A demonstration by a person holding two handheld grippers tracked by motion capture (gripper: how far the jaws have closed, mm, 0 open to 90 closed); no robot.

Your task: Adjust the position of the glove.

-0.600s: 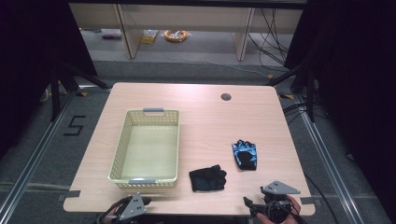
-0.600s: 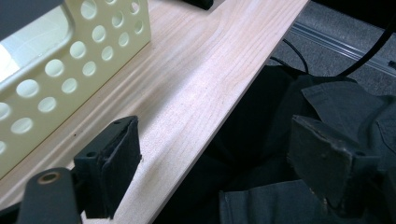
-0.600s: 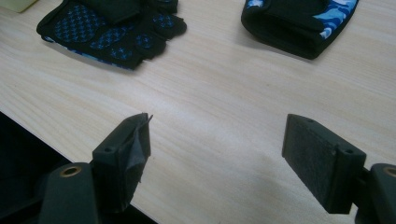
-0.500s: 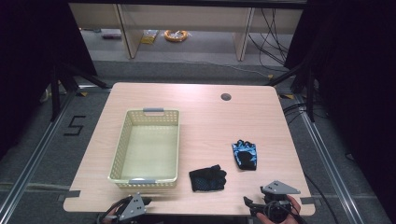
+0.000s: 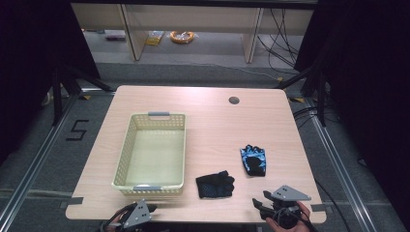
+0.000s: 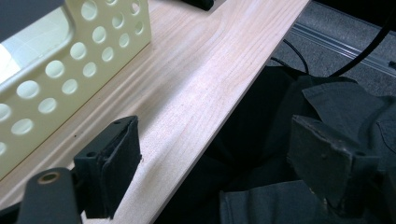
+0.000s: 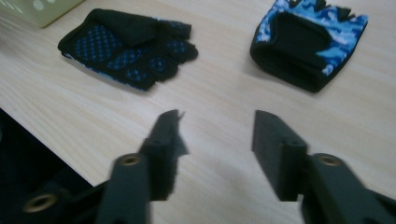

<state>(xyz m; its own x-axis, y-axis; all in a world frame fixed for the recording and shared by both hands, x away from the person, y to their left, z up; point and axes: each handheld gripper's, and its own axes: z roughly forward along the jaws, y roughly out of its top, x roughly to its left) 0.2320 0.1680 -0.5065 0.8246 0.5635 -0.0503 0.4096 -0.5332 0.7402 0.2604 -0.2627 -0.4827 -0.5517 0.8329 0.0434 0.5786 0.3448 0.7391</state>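
A black fingerless glove with blue dots (image 5: 215, 184) (image 7: 128, 46) lies palm up near the table's front edge. To its right lies a blue camouflage glove (image 5: 253, 159) (image 7: 308, 42). My right gripper (image 5: 259, 204) (image 7: 217, 126) hovers low over the front edge, just in front of both gloves, jaws open with bare wood between them. My left gripper (image 5: 147, 209) (image 6: 215, 140) sits at the front edge below the basket, jaws wide open and straddling the table's rim. Neither gripper holds anything.
A pale yellow perforated basket (image 5: 123, 154) (image 6: 70, 70) stands on the left half of the wooden table (image 5: 217, 125), with nothing in it. A round cable hole (image 5: 234, 100) is at the back. Dark clothing (image 6: 299, 107) lies below the front edge.
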